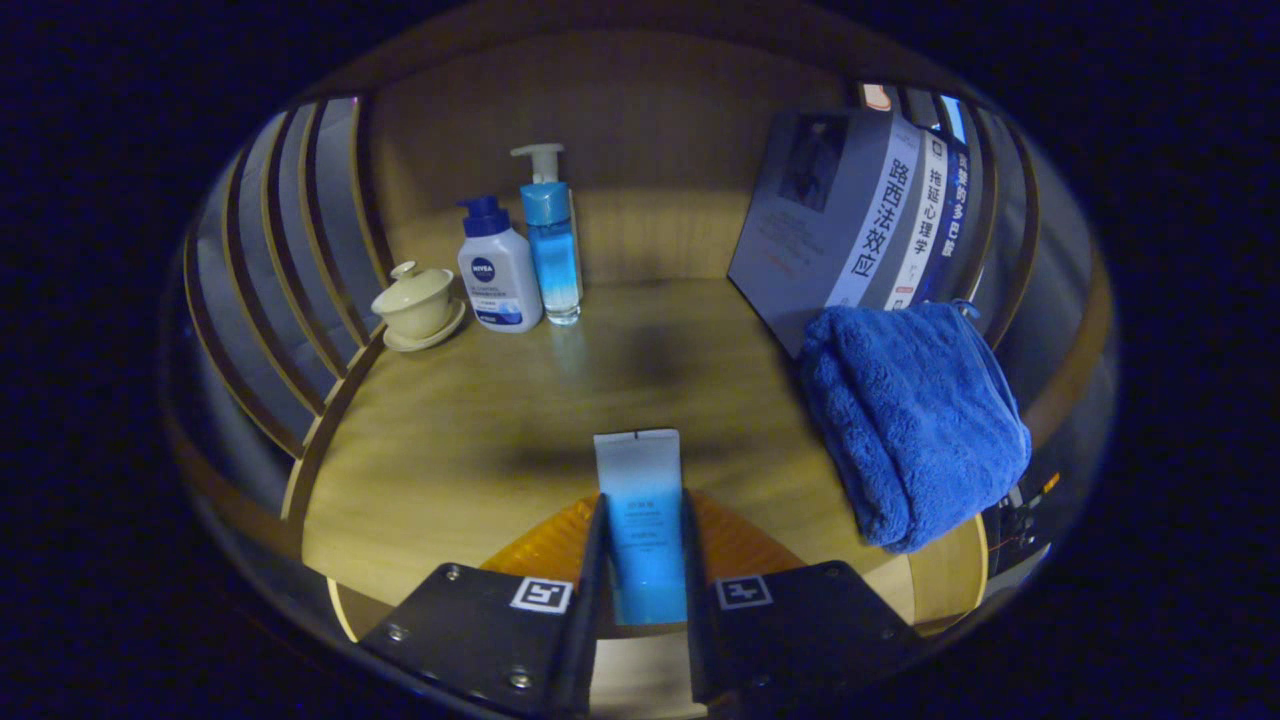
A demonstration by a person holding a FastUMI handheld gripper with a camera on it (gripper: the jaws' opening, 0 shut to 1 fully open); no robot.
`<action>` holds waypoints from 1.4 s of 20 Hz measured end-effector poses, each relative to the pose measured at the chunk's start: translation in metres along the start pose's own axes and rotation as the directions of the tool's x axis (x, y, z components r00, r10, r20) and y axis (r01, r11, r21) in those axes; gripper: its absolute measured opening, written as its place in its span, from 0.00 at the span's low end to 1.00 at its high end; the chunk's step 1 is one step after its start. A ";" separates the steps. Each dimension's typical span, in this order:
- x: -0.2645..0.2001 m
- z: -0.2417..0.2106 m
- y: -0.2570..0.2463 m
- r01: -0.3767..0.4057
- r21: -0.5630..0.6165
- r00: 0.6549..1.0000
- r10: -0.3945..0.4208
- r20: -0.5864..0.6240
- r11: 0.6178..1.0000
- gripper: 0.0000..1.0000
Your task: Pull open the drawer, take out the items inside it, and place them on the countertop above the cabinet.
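Note:
A blue and white squeeze tube [640,510] stands up between my gripper's [643,530] two fingers, which press on it from both sides. I hold it just above the near part of the wooden countertop [480,420]. A folded blue towel [915,420] lies on the countertop to the right of the fingers, reaching over its front edge. The drawer is hidden from me.
At the back left stand a white pump bottle [497,268], a taller blue pump bottle [550,240] and a cream lidded cup on a saucer [417,305]. Several books [860,210] lean at the back right behind the towel. Slatted wooden sides [290,260] and a back panel enclose the countertop.

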State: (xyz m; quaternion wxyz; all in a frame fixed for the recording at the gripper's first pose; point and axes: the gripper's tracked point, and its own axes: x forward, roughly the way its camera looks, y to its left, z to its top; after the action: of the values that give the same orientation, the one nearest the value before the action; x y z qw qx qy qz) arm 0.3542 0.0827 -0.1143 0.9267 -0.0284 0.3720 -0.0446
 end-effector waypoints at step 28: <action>-0.221 -0.197 -0.053 -0.122 0.011 0.886 0.104 0.451 0.993 0.61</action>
State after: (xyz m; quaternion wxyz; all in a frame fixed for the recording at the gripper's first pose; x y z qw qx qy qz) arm 0.0552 0.0496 -0.1001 0.9890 0.0016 0.1477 0.0099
